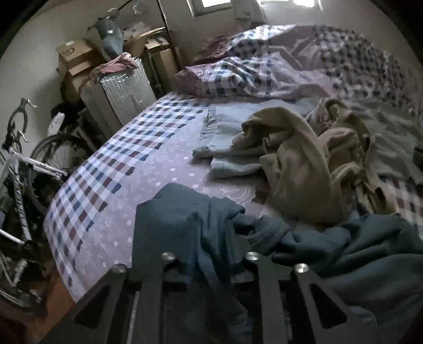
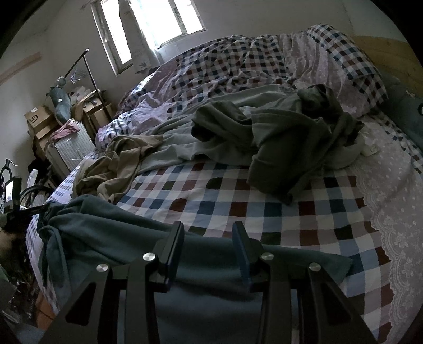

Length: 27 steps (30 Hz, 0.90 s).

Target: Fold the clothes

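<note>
- Blue garment (image 1: 201, 238) drapes over my left tongs (image 1: 208, 238), pinched narrow on a bunched fold; I judge I'm gathering it.
- Right tongs (image 2: 208, 238) stand half-open over its far edge, pressing nothing.
- Next: grip there, spread it flat; tan clothes (image 1: 304, 164) wait at one o'clock.

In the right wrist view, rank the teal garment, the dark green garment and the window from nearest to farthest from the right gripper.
1. Teal garment, lying between the right gripper's fingers.
2. Dark green garment, mid-bed, to the right.
3. Window, far wall, upper left.
</note>
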Tool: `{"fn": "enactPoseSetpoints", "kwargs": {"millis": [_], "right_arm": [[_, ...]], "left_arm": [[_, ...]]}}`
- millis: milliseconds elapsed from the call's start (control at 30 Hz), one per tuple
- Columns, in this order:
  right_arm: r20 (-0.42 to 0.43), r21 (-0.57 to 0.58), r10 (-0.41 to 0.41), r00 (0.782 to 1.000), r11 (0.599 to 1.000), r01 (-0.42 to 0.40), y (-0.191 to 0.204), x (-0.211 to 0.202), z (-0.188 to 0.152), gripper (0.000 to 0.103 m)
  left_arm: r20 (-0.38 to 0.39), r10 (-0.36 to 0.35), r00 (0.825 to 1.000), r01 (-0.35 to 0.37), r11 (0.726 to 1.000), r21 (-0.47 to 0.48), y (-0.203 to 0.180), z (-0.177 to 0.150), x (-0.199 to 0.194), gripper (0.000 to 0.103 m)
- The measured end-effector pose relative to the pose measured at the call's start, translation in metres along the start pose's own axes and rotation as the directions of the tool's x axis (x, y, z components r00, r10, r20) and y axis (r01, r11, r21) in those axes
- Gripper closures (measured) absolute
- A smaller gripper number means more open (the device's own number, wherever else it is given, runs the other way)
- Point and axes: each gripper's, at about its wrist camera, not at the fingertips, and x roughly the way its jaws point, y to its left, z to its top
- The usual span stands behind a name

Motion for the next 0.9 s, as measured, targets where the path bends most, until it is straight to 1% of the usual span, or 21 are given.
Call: {"fn": "enactPoseSetpoints", "kwargs": {"millis": [33,100,133,167,200,233,267,333,367,400,433,500,567,633,700,733,767,833,900], "right_arm": [[0.0,0.0,0.001,1.0,1.0,-0.001,0.0,0.0,0.0,0.063],[0.001,-0.001,-0.001,1.0,1.0,0.001,0.0,0.0,0.0,0.063],[0.004,-0.002,-0.004,1.0,1.0,0.004,-0.001,-0.001,-0.001,0.063],[0.006,-0.002,-0.007,1.0,1.0,0.007,-0.001,-0.002,-0.001,0.063],[0.007,-0.005,-0.009,1.0,1.0,0.009,-0.002,-0.002,-0.001,0.063],[0.007,-0.007,-0.011,1.0,1.0,0.011,-0.002,-0.003,0.0,0.063],[0.007,-0.01,-0.012,1.0,1.0,0.012,-0.003,-0.003,0.0,0.063],[0.003,-0.032,-0.012,1.0,0.999,0.012,-0.001,-0.005,-0.001,0.063],[0.002,-0.052,-0.015,1.0,0.999,0.015,0.002,-0.007,-0.001,0.063],[0.002,-0.071,-0.015,1.0,0.997,0.015,0.005,-0.008,-0.001,0.063],[-0.002,-0.095,-0.012,1.0,0.995,0.012,0.011,-0.01,-0.001,0.063],[-0.011,-0.141,-0.001,1.0,0.99,-0.001,0.028,-0.012,-0.001,0.063],[-0.024,-0.182,0.013,1.0,0.983,-0.017,0.047,-0.012,-0.001,0.062],[-0.056,-0.232,0.067,0.996,0.969,-0.078,0.076,-0.009,0.002,0.06],[-0.094,-0.289,0.135,0.986,0.944,-0.157,0.11,0.0,0.008,0.058],[-0.113,-0.311,0.166,0.98,0.931,-0.193,0.126,0.005,0.011,0.057],[-0.149,-0.339,0.216,0.965,0.906,-0.255,0.151,0.014,0.017,0.056],[-0.208,-0.387,0.29,0.934,0.853,-0.351,0.197,0.031,0.026,0.052],[-0.262,-0.431,0.326,0.908,0.803,-0.412,0.238,0.048,0.032,0.05]], "left_arm": [[0.012,-0.001,1.0,0.001,1.0,-0.023,0.006,-0.001,-0.003,0.094],[0.052,-0.014,0.999,0.02,0.991,-0.129,0.032,-0.01,-0.017,0.095],[0.071,-0.017,0.997,0.03,0.983,-0.181,0.045,-0.015,-0.023,0.095],[0.103,-0.015,0.995,0.041,0.965,-0.259,0.062,-0.025,-0.033,0.095],[0.11,-0.014,0.994,0.052,0.935,-0.351,0.078,-0.04,-0.04,0.095],[0.111,-0.013,0.994,0.061,0.895,-0.442,0.095,-0.056,-0.047,0.095],[0.113,-0.012,0.994,0.07,0.846,-0.528,0.111,-0.072,-0.054,0.095],[0.039,-0.059,0.997,0.07,0.738,-0.671,0.132,-0.111,-0.051,0.095],[0.01,-0.104,0.995,0.08,0.696,-0.714,0.136,-0.127,-0.045,0.095],[-0.016,-0.15,0.988,0.09,0.67,-0.737,0.136,-0.14,-0.038,0.095],[-0.031,-0.175,0.984,0.093,0.655,-0.75,0.134,-0.151,-0.033,0.095],[-0.042,-0.199,0.979,0.1,0.651,-0.752,0.13,-0.164,-0.026,0.095],[-0.039,-0.205,0.978,0.11,0.667,-0.737,0.126,-0.169,-0.023,0.095],[-0.034,-0.208,0.978,0.121,0.685,-0.718,0.121,-0.169,-0.02,0.095],[-0.053,-0.227,0.972,0.125,0.7,-0.703,0.115,-0.171,-0.014,0.095],[-0.062,-0.244,0.968,0.131,0.697,-0.705,0.113,-0.172,-0.01,0.095],[-0.069,-0.26,0.963,0.136,0.693,-0.708,0.111,-0.174,-0.006,0.095],[-0.074,-0.285,0.956,0.148,0.682,-0.716,0.111,-0.175,-0.002,0.095],[-0.065,-0.307,0.949,0.165,0.664,-0.729,0.114,-0.176,0.0,0.095]]}}
